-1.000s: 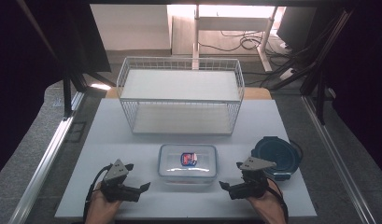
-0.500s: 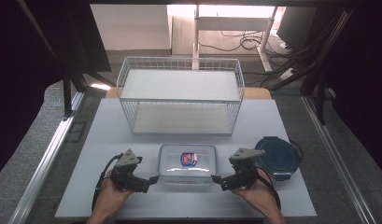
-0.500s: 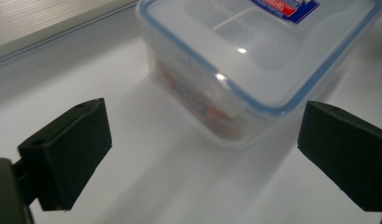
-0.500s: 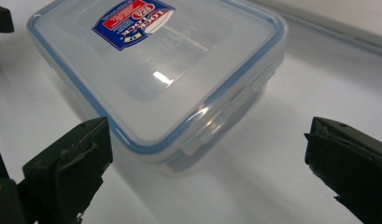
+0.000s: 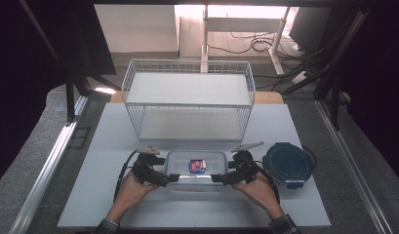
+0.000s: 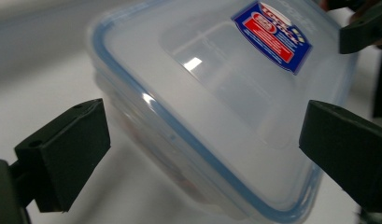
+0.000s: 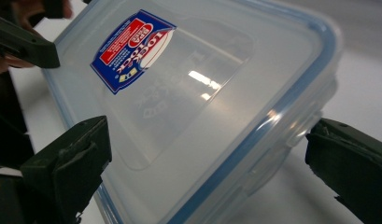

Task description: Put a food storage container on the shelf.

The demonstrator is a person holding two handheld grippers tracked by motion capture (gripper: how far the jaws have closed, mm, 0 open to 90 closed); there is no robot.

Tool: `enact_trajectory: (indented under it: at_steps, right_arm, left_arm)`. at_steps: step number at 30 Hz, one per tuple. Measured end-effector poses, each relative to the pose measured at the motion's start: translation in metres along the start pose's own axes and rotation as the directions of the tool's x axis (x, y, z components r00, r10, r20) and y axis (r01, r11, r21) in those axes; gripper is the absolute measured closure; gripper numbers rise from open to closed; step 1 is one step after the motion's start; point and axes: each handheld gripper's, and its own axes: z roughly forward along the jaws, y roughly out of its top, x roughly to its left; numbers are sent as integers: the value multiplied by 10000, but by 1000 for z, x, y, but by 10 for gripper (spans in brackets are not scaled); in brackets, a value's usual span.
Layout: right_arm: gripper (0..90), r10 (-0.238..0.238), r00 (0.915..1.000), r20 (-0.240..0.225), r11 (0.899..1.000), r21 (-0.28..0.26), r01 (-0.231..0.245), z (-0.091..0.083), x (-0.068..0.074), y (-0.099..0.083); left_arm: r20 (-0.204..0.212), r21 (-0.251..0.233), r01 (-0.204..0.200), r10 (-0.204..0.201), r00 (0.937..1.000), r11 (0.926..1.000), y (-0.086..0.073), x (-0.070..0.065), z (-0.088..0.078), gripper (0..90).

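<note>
Wire basket [image 5: 187, 105] just behind, round container [image 5: 288, 165] rightward; bare table [image 5: 89, 195] leftward.

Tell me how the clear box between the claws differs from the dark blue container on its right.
The clear box is rectangular and see-through, with a blue and red label on its lid; the dark blue container is round, opaque and shows no label. The box sits between the left claw and the right claw, both open; the blue container stands apart, untouched. Both rest lidded on the white table.

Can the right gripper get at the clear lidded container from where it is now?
Probably yes: the right gripper is open at the clear container's near right corner, jaws either side of that corner, nothing between them.
</note>
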Motion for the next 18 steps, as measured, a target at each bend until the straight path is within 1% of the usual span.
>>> enact_trajectory:
  at_steps: [1,2,3,4,5,6,7,8,9,11,12,13,14,15,16,18]
  right_arm:
    - [5,227,9991,-350,9997,103,-224,2,-2,-1]
    - [9,324,9983,-476,9993,184,-315,3,-3,-2]
    - [4,433,9973,-595,9988,255,-419,4,-3,-2]
    - [4,433,9973,-595,9988,255,-419,4,-3,-2]
    - [15,544,9966,-615,9981,318,-525,4,-3,-2]
    - [27,617,9961,-629,9976,360,-595,3,-3,-2]
    - [44,788,9945,-685,9962,424,-760,3,-4,-2]
    - [58,1035,9914,-797,9936,538,-994,2,-5,-3]
    - [72,1282,9872,-946,9904,634,-1225,1,-7,-4]
    - [103,1575,9805,-1177,9865,631,-1509,0,-11,-6]
    - [138,1631,9792,-1210,9858,608,-1567,-2,-12,-6]
    - [180,1579,9807,-1153,9870,482,-1533,-5,-12,-5]
    - [192,1517,9821,-1113,9880,448,-1475,-8,-12,-5]
    - [201,1399,9839,-1115,9896,488,-1351,-9,-11,-5]
    - [208,1377,9843,-1103,9899,490,-1330,-11,-10,-6]
    - [237,1489,9830,-1078,9882,523,-1440,-13,-8,-7]
  left_arm:
    - [385,300,175,-187,9991,9994,-1,2,2,15]
    - [644,311,333,-353,9973,9990,-2,4,3,17]
    - [686,283,449,-467,9965,9986,-2,4,4,24]
    - [686,283,449,-467,9965,9986,-2,4,4,22]
    - [717,290,640,-660,9952,9975,-3,4,4,26]
    - [717,290,640,-660,9952,9975,-3,4,4,34]
    - [693,334,832,-854,9939,9960,-4,3,3,44]
    - [783,399,1076,-1105,9908,9934,-4,4,2,58]
    - [849,429,1210,-1243,9886,9917,-5,4,1,77]
    - [1090,404,1438,-1474,9831,9888,-8,7,-2,113]
    - [1195,368,1550,-1583,9801,9872,-9,9,-3,138]
    - [1230,285,1662,-1684,9780,9857,-10,10,-5,161]
    - [1257,216,1703,-1717,9771,9851,-10,10,-7,193]
    - [1242,204,1717,-1729,9771,9849,-10,10,-9,217]
    - [1227,200,1683,-1695,9779,9855,-10,9,-10,234]
    - [1125,208,1480,-1494,9824,9888,-11,6,-12,245]
